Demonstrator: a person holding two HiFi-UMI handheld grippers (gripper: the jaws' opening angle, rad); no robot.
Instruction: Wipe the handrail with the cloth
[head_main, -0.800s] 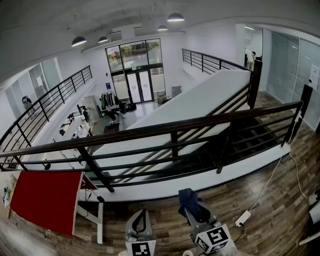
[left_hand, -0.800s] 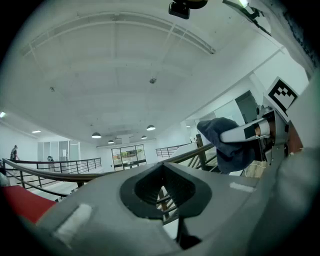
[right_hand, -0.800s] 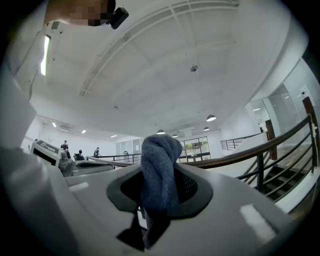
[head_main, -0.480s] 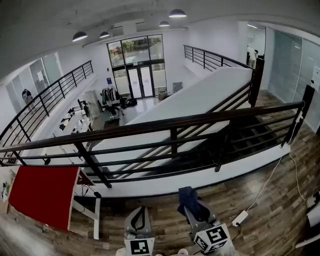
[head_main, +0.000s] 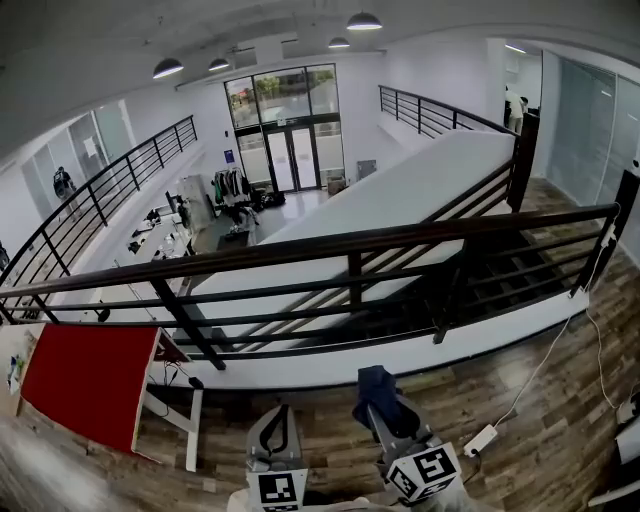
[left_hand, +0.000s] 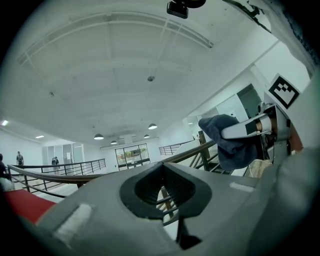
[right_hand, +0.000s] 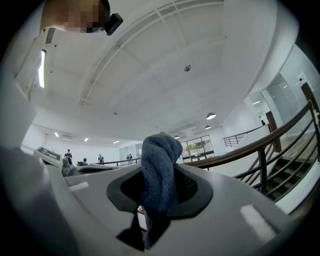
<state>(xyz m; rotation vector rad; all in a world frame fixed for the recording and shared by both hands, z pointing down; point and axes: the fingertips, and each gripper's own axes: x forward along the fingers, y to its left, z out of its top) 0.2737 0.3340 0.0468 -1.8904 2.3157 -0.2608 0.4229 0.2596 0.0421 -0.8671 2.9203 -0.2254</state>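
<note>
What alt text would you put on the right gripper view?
The right gripper is clamped on a bunched dark blue cloth that sticks up between its jaws. Behind it, a dark handrail sweeps up to the right, apart from the cloth, under a white ceiling.

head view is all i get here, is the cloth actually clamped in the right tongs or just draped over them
Observer: Clamped. In the right gripper view the cloth passes between the tongs of the right gripper, bunched above them and trailing below.
Operator: ok and the left one, anything in it
Observer: Nothing. The left gripper view shows the left gripper with its tongs closed tip to tip and empty.
Operator: cloth on the handrail yet
Observer: Not by the right gripper view: the handrail rises off to the right, and the cloth's top shows against the far wall and ceiling, not the rail.
</note>
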